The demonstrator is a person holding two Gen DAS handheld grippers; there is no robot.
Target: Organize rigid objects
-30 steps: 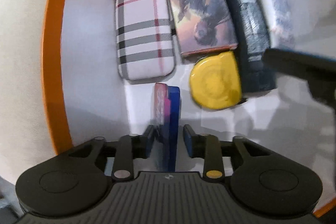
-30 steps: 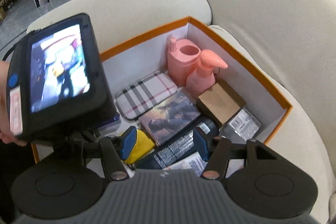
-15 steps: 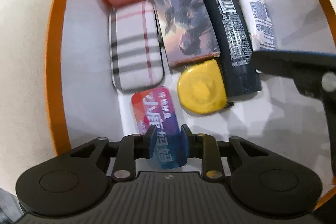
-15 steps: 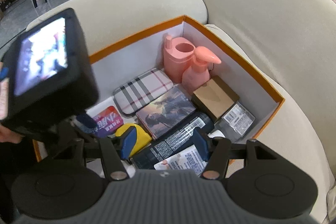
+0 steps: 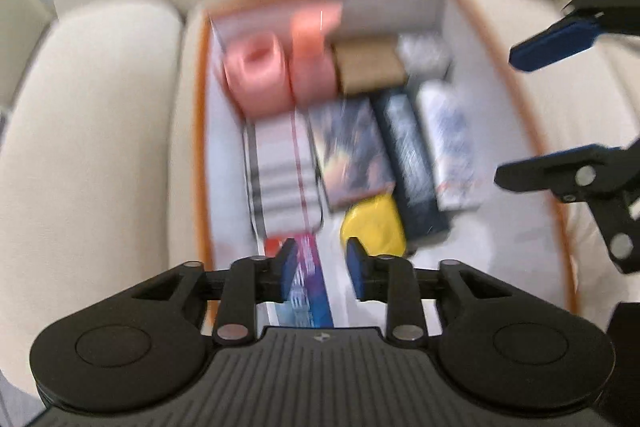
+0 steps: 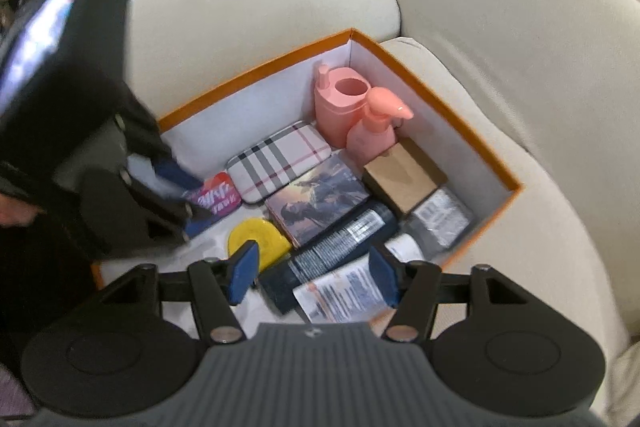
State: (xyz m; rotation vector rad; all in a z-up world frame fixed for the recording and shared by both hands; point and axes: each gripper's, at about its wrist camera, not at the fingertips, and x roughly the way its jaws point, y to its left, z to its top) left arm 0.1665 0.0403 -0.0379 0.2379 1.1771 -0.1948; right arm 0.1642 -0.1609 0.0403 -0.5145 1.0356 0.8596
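Note:
The red-and-pink flat tin [image 6: 214,193] lies flat on the floor of the orange box [image 6: 256,71], next to the plaid case [image 6: 280,161] and the yellow disc [image 6: 256,237]. My left gripper [image 5: 322,267] hangs above the tin [image 5: 310,291], its jaws opening with nothing between them; this view is blurred. My right gripper [image 6: 314,277] hovers over the near end of the dark tube [image 6: 340,247] and white tube [image 6: 344,291]. Its jaws are opening too and hold nothing. It shows at the right edge of the left wrist view [image 5: 516,119].
Deeper in the box stand a pink cup [image 6: 340,103] and a pink pump bottle [image 6: 376,135], with a brown carton [image 6: 404,179], a silver packet [image 6: 438,219] and a picture-printed box [image 6: 316,199]. The box rests on a cream sofa [image 6: 500,27]. Chairs stand on the floor behind.
The tin stood on edge between the left jaws, then was laid flat and let go. The left gripper has since lifted well up from the box. The right gripper rose slightly and spread wider.

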